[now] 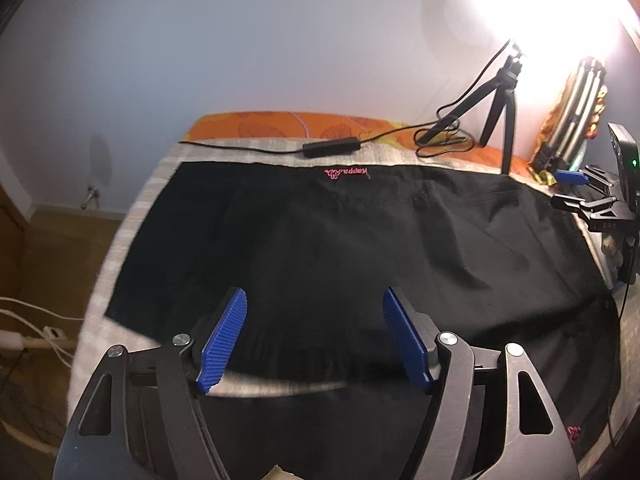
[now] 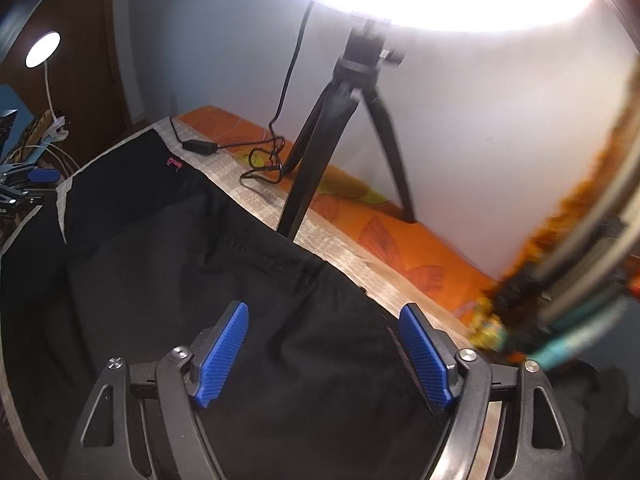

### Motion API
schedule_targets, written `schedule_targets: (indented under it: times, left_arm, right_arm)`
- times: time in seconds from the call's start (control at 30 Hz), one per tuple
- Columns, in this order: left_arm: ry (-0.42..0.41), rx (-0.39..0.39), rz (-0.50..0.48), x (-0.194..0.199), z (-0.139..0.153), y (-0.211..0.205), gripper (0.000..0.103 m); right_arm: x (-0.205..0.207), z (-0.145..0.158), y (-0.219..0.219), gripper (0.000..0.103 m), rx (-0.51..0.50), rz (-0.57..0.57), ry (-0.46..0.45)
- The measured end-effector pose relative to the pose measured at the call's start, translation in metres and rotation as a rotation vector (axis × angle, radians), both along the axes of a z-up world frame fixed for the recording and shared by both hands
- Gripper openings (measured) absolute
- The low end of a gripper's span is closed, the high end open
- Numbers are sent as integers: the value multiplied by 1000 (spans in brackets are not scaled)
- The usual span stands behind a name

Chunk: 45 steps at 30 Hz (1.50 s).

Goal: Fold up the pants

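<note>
The left gripper (image 1: pixel 314 312) hangs wide over the near edge of the black pants (image 1: pixel 340 240), nothing between its blue pads. The right gripper (image 2: pixel 322 330) gapes empty likewise. The pants lie spread on the grey cloth-covered table (image 1: pixel 120 280); beyond stand a tripod (image 2: pixel 320 160) and coiled cable (image 1: pixel 440 140).

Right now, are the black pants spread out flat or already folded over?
Spread out. The black pants lie open across the table, pink logo at the far edge; whether any layer is doubled, cannot tell.
</note>
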<state>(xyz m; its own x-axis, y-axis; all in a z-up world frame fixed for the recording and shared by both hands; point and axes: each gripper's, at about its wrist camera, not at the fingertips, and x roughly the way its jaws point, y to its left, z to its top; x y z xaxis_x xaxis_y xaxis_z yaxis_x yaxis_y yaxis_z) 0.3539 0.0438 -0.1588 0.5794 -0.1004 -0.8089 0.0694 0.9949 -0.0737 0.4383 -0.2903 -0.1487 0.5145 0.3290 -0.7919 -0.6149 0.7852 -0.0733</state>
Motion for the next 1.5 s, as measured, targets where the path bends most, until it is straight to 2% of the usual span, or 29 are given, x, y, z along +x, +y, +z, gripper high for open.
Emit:
schedule_targets:
  times: [0.23,0.37,0.67,0.77,0.87,1.0,1.03,1.1,1.17,1.4,1.5]
  left_arm:
    - [32,16,-33,22,-24,-9,62]
    - [49,12,-31,27,-35,-7,62]
    - [62,3,-20,29,-42,1,62]
    - [64,2,-19,30,-42,1,62]
    - [68,-7,-10,31,-41,3,62]
    - [76,-24,36,34,-37,11,62]
    - [80,-47,50,35,-35,15,62]
    - [86,-80,74,36,-32,22,62]
    - [81,-93,85,36,-27,27,62]
    - [70,-160,81,40,-14,29,62]
    - [86,-222,80,48,-12,32,62]
  right_arm:
    - [34,-24,19,75,14,65,28]
    - [47,-30,21,70,55,80,64]
    - [56,-50,28,64,69,117,132]
    - [56,-51,29,55,80,110,148]
    - [50,-52,33,40,52,102,135]
    - [40,-47,31,16,20,72,115]
    - [37,-45,31,4,8,64,101]
    - [31,-39,29,3,-10,36,70]
    - [21,-30,26,3,23,29,51]
    - [0,-15,27,2,16,84,28]
    - [-17,-7,30,2,35,116,14]
